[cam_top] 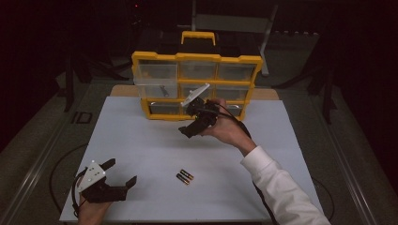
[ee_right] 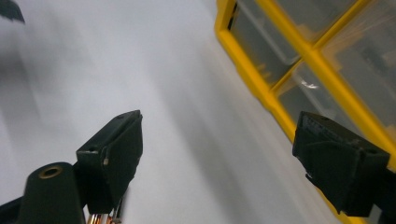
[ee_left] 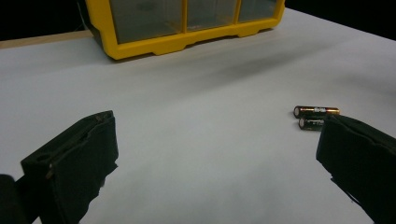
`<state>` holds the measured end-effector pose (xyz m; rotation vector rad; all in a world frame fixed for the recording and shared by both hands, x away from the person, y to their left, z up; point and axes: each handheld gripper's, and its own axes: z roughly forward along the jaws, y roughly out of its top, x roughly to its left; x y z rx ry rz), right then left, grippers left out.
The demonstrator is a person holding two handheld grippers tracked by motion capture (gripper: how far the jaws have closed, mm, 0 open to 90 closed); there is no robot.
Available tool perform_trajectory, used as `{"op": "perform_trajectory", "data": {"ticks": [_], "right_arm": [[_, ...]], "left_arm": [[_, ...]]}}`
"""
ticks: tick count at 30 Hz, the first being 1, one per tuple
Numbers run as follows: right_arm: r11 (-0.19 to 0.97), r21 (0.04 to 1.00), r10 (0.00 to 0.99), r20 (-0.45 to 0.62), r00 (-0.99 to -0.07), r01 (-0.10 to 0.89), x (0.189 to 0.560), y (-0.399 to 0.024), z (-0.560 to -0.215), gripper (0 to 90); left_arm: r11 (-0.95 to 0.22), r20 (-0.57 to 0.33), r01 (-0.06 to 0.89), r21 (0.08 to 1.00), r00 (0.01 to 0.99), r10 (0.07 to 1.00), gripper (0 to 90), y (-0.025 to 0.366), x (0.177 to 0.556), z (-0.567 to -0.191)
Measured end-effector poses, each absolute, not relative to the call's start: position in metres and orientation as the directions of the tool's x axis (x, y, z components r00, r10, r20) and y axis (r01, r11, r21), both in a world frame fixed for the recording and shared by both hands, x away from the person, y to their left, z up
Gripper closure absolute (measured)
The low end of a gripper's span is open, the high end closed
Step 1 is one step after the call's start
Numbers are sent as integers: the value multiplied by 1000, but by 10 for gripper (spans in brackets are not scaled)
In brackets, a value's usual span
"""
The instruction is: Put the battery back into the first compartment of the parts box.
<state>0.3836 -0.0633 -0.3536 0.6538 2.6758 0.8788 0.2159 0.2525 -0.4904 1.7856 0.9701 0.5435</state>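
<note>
Meanwhile, both grippers empty over the white table

Nearest to me, my left gripper (cam_top: pixel 123 173) sits low at the front left corner of the white table (cam_top: pixel 141 140), jaws spread wide with nothing between them. Just past its right jaw in the left gripper view, two AA batteries (ee_left: pixel 316 117) lie side by side, touching, flat on the table; from the high view they rest near the table's front middle (cam_top: pixel 185 176), well apart from either hand. Farther on, my right gripper (cam_top: pixel 191 123) hangs above the table just in front of the yellow drawer organizer (cam_top: pixel 197 57), tilted down and to the left, its jaws apart and holding nothing. The right gripper view is blurred, with bare table between the jaws. At the back stands the organizer, upright with clear drawers; a small metal part (cam_top: pixel 164 90) lies in one left drawer.
</note>
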Motion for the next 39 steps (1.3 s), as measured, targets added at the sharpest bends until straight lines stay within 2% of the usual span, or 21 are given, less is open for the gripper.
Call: {"op": "perform_trajectory", "data": {"ticks": [39], "right_arm": [[835,442,389,-52,-920,328,343,-54,-454,171]], "left_arm": [[-189,-64,367,911,578,813,0,252,216,-491]]}}
